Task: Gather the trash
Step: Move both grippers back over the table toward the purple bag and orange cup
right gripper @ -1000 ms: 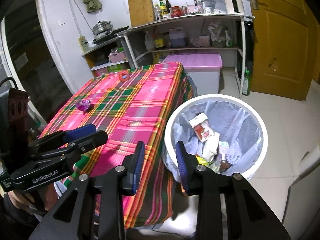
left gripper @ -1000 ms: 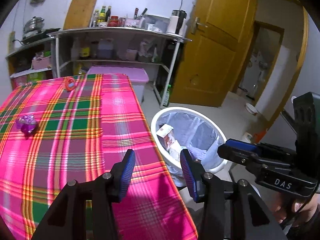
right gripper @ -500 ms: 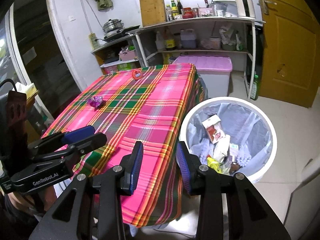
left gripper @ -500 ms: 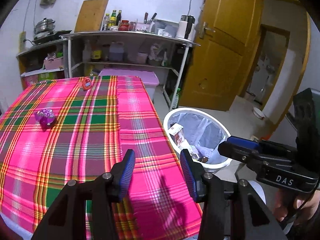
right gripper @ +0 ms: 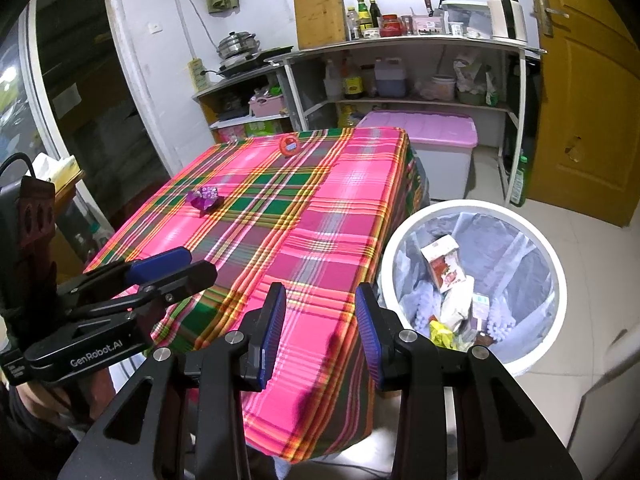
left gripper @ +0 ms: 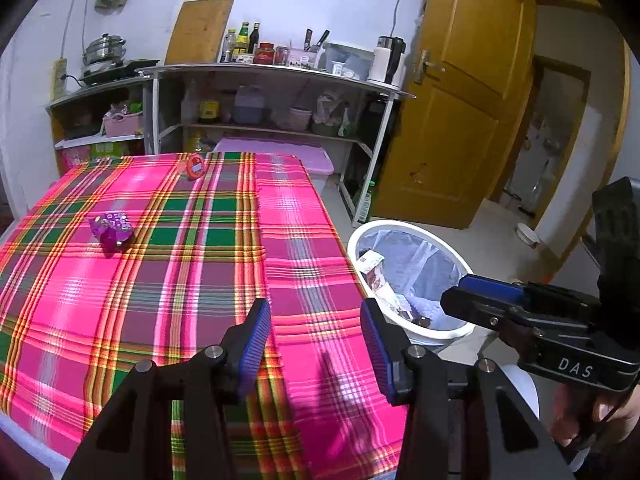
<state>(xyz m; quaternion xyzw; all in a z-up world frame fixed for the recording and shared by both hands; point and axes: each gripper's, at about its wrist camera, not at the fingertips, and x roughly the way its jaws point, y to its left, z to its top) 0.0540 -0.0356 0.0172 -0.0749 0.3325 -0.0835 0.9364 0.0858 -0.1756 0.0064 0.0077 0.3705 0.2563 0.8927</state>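
A crumpled purple wrapper (left gripper: 110,229) (right gripper: 205,197) lies on the pink plaid tablecloth (left gripper: 168,280) (right gripper: 280,216), left of centre. A small red round packet (left gripper: 195,167) (right gripper: 289,146) sits near the table's far edge. Beside the table's right side stands a white bin (left gripper: 456,330) (right gripper: 558,280) lined with a grey bag, holding cartons and wrappers. My left gripper (left gripper: 315,334) hovers open over the table's near right part, nothing between its blue pads. My right gripper (right gripper: 320,328) hangs open over the table's near corner, also holding nothing.
Metal shelves (left gripper: 276,76) with bottles, jars and a kettle line the back wall. A lilac-lidded storage box (right gripper: 424,132) stands under them, behind the table. A wooden door (left gripper: 452,120) is at the right. A stove with a pot (right gripper: 238,46) is at back left.
Both grippers have drawn back from the bin toward the table's near edge, so more tablecloth and the purple wrapper show. Jaw widths look unchanged.
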